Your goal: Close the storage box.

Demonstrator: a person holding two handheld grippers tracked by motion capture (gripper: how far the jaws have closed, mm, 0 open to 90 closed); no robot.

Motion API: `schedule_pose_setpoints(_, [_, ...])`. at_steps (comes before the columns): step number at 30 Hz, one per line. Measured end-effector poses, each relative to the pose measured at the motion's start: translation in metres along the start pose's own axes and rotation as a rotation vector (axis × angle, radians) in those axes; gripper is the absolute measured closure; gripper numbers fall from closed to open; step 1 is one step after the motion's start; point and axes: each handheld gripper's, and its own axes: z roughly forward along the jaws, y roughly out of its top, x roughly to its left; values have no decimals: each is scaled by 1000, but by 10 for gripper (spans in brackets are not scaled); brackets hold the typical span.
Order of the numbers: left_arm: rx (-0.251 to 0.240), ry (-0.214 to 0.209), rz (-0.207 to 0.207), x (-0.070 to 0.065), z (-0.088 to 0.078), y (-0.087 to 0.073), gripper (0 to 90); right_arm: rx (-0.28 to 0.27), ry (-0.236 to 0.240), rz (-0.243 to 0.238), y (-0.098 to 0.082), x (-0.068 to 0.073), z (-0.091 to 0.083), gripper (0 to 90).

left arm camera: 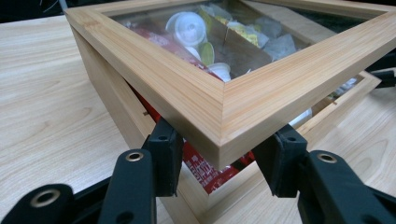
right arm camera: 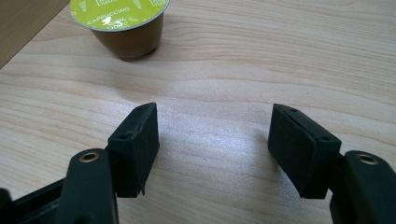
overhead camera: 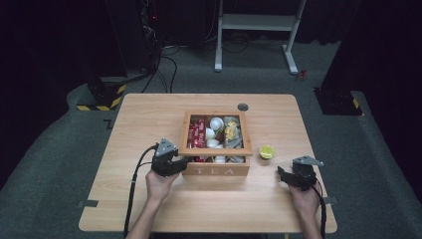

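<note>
A wooden tea box (overhead camera: 216,171) marked TEA stands mid-table. Its glass-paned lid (overhead camera: 184,134) is tilted up a little at the front, leaving a gap over the base. My left gripper (overhead camera: 180,162) is at the box's front left corner. In the left gripper view the lid's corner (left arm camera: 224,107) is wedged between the two pads (left arm camera: 164,156), which touch its two edges, so the left gripper (left arm camera: 222,158) is shut on the lid. My right gripper (overhead camera: 286,175) rests to the right of the box, open and with nothing in it (right arm camera: 212,144). A lime-topped capsule (right arm camera: 119,23) stands ahead of it.
Inside the box lie red packets (left arm camera: 205,170), white cups (left arm camera: 189,25) and tea bags (overhead camera: 231,132). The capsule (overhead camera: 266,152) sits just right of the box. A grey grommet (overhead camera: 243,106) is set in the table (overhead camera: 149,119) near its far edge. A white desk frame (overhead camera: 259,22) stands beyond.
</note>
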Motion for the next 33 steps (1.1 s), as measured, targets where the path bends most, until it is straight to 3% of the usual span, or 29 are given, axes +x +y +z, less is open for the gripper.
schedule_pose_setpoints(33, [23,10,18,-3,5,-8,466,0,0,0,0,0,0,336])
